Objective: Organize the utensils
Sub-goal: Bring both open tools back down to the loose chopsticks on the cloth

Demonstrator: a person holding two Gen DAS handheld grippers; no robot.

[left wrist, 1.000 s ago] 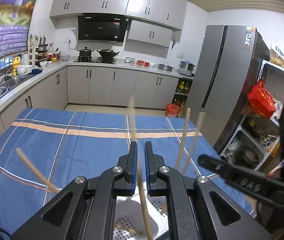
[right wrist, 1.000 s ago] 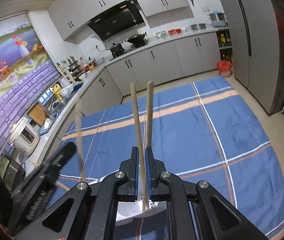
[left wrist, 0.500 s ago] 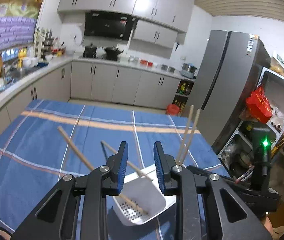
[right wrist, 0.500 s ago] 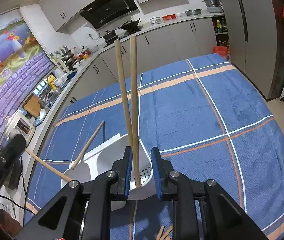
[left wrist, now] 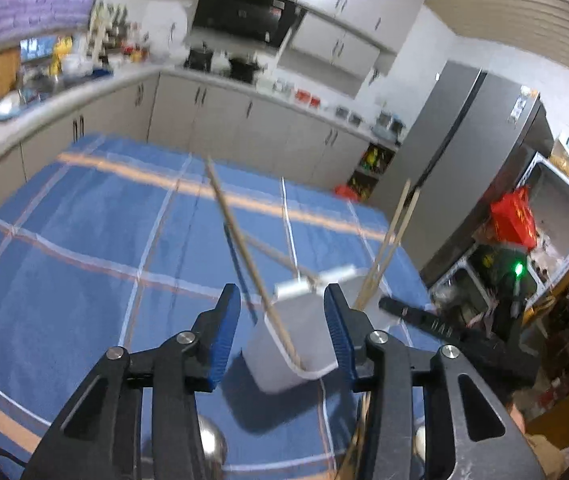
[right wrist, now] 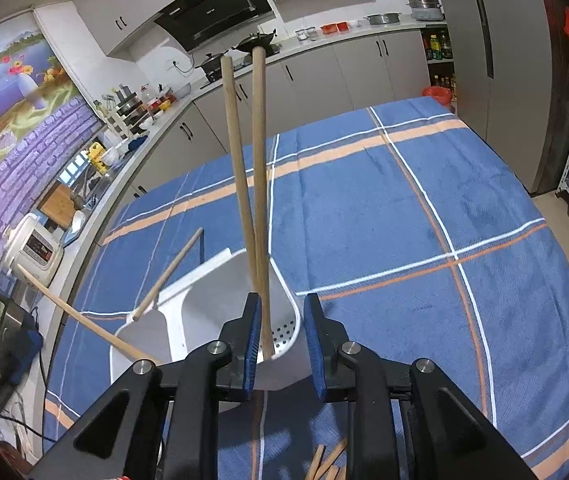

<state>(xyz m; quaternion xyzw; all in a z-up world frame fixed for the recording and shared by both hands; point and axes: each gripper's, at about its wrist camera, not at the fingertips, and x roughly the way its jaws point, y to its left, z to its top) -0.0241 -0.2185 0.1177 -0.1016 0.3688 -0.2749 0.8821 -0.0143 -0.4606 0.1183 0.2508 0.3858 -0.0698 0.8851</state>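
Observation:
A white perforated utensil holder [right wrist: 200, 304] stands on the blue checked tablecloth [right wrist: 404, 208]. Two wooden chopsticks [right wrist: 244, 176] stand upright in it, rising between the jaws of my right gripper [right wrist: 282, 340], close to the left pad. The jaws are opening and do not press on them. Another two chopsticks [right wrist: 164, 280] lean out of the holder to the left. In the left wrist view the holder [left wrist: 296, 344] appears between the pads of my left gripper [left wrist: 282, 332], whose jaws are opening with nothing gripped. A leaning chopstick [left wrist: 240, 240] crosses in front.
Loose chopsticks [right wrist: 328, 460] lie on the cloth below my right gripper. A round metal utensil [left wrist: 210, 440] shows under my left gripper. Kitchen counters [left wrist: 84, 92] run along the far and left sides, and a fridge [left wrist: 464, 152] and shelves [left wrist: 556, 208] stand to the right.
Both grippers went from shut on chopsticks to open, and the chopsticks now rest in the holder. My left gripper drew back and swung, so the holder sits farther off. My right gripper sank slightly.

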